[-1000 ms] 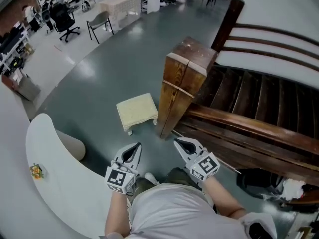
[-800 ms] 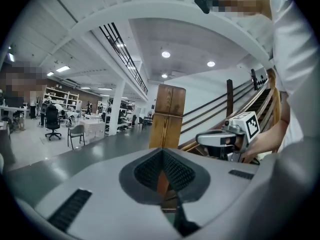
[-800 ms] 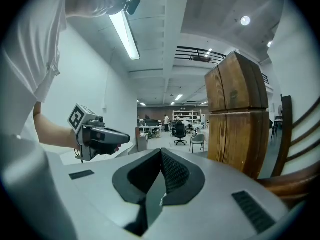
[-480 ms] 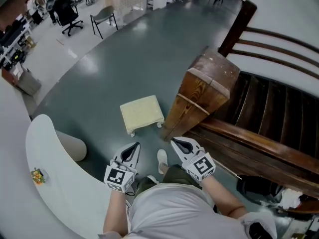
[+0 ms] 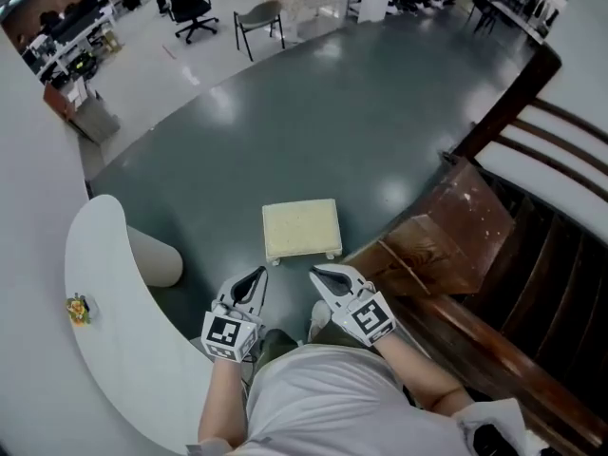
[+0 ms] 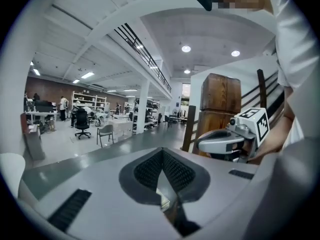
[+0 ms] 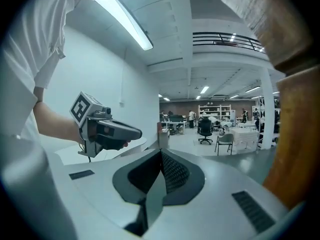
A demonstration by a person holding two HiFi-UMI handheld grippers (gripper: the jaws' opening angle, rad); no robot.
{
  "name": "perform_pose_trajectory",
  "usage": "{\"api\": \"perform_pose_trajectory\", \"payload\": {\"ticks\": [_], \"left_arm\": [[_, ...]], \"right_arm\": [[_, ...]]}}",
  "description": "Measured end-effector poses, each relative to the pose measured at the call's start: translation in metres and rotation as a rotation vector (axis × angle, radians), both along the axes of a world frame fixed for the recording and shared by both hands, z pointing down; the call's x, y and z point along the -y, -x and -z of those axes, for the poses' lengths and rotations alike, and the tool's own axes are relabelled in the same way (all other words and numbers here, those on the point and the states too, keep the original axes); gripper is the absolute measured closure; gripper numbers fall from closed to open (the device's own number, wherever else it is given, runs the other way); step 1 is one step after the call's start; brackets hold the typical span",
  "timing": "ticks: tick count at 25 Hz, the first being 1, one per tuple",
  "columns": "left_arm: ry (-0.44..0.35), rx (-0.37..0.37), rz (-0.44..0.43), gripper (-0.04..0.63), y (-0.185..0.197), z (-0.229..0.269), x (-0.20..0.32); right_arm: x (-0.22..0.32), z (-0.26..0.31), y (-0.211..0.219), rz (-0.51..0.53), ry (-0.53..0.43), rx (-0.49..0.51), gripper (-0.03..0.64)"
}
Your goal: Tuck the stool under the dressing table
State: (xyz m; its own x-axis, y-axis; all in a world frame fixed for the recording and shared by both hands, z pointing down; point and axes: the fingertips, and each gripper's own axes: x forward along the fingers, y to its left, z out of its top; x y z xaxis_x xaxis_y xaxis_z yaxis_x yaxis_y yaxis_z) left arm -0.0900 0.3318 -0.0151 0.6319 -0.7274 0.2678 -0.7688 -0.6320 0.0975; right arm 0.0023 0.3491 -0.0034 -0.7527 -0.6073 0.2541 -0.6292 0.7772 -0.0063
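Observation:
A cream, square-topped stool (image 5: pixel 301 228) stands on the grey-green floor, just ahead of both grippers and apart from them. The white curved dressing table (image 5: pixel 104 331) lies at the left, its round white leg (image 5: pixel 160 260) left of the stool. My left gripper (image 5: pixel 255 277) is shut and empty, short of the stool's near left corner. My right gripper (image 5: pixel 316 274) is likewise shut and empty, short of the near right corner. In the left gripper view the jaws (image 6: pixel 162 151) meet with nothing between them; the right gripper view (image 7: pixel 161 154) shows the same.
A large wooden newel post (image 5: pixel 445 247) and dark wooden stairs (image 5: pixel 541 283) crowd the right side close to the stool. A small yellow object (image 5: pixel 78 309) lies on the table top. Office chairs (image 5: pixel 258 19) and shelving stand far across the floor.
Both grippers have moved forward toward the stool, and the view has swung left. The stool now sits centred ahead of them and the wooden post has shifted to the right. Both jaws stayed shut.

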Motion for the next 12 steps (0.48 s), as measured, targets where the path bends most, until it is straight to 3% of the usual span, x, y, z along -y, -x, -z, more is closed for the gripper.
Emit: {"api": "perform_pose_trajectory", "payload": {"ticks": [6,12], "left_arm": [[0.034,0.014,0.135,0.595,0.025,-0.013,0.025],[0.084,0.001,0.210,0.595,0.055,-0.027,0.040]], "right_arm": [[0.033,-0.015,0.024,0.104,0.013,-0.023,0.609],[0.059,-0.031,0.046,0.147,0.056,-0.043,0.609]]}}
